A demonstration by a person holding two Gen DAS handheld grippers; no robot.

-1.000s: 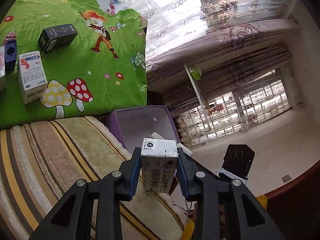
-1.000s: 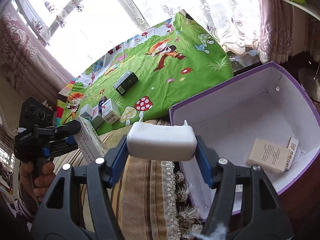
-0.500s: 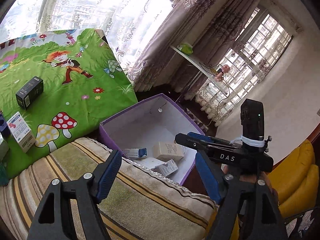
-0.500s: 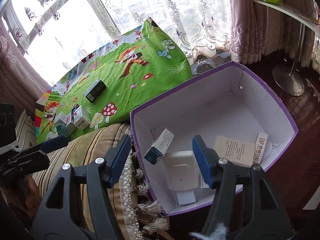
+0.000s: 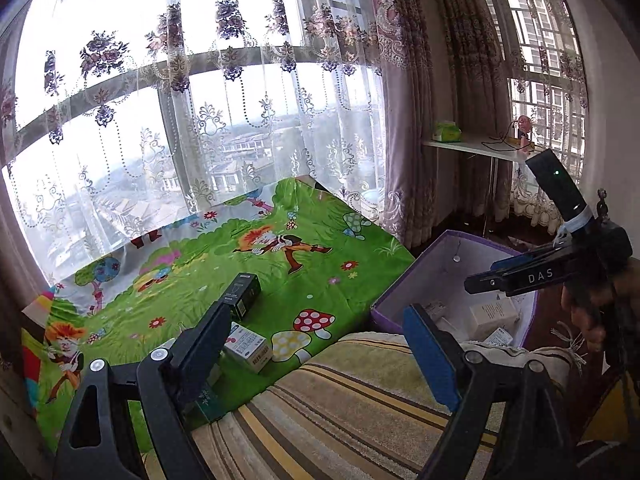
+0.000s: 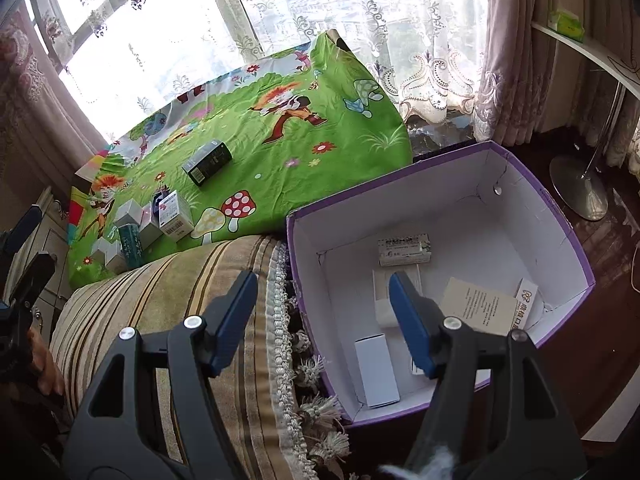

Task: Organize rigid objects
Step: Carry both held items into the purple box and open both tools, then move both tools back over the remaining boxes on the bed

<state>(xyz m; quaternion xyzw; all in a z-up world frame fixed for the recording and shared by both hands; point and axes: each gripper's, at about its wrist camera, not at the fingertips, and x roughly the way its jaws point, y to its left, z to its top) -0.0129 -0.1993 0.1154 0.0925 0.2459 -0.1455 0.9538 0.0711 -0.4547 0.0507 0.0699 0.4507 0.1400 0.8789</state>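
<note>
- The left gripper (image 5: 316,340) stands wide apart with nothing between its blue pads; its jaws have just been opening. It hangs over the striped cushion (image 5: 360,412).
- Beyond its left finger, on the green cartoon cloth (image 5: 280,280), lie the boxes not yet sorted: a black box (image 5: 245,294) furthest off, a white box with red print (image 5: 250,346) nearer, and a teal carton (image 5: 210,402) partly hidden behind the finger.
- Ahead and right of the left gripper sits the purple box (image 5: 424,276), with small cartons inside it; the right gripper's arm crosses above its far side.
- The right gripper (image 6: 322,320) is also spread, gripping nothing; its jaws have opened a little further. Its left finger is over the cushion's fringe (image 6: 304,360), its right finger over the purple box's (image 6: 536,196) interior.
- Left and ahead of it, on the cloth, the same black box (image 6: 208,162) lies apart from a cluster of white and teal cartons (image 6: 148,224) at the cushion's edge.
- Under and beyond its right finger, on the box floor: a printed carton (image 6: 404,249) toward the far wall, a white block (image 6: 384,300) partly behind the finger, a white carton (image 6: 377,370) nearest, a beige box (image 6: 478,306) and a card-like carton (image 6: 526,304) to the right.
</note>
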